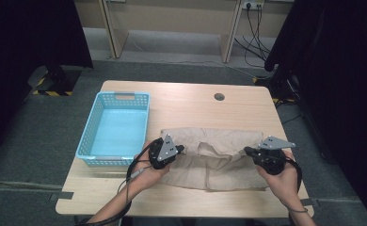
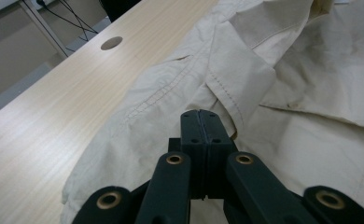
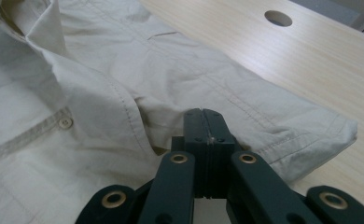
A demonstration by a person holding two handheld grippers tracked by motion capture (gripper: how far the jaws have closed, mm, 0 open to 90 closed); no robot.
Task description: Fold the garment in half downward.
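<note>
High view: beige cotton shirt point(image 1: 219, 157) lies spread along the near edge of the light wooden tabletop point(image 1: 181, 101), roughly mid-width; light blue plastic mesh basket point(image 1: 113, 127) sits at the left edge, nothing seen inside. Left gripper point(image 1: 180, 149) is over the shirt's left side, right gripper point(image 1: 247, 151) over its right side. In each gripper view the jaws stand pressed together with no cloth between them. Step looks like the approach for a fold or lift, grasp not yet made. Next move likely calls for spreading both jaw pairs, then pinching a fold or seam at each side.
</note>
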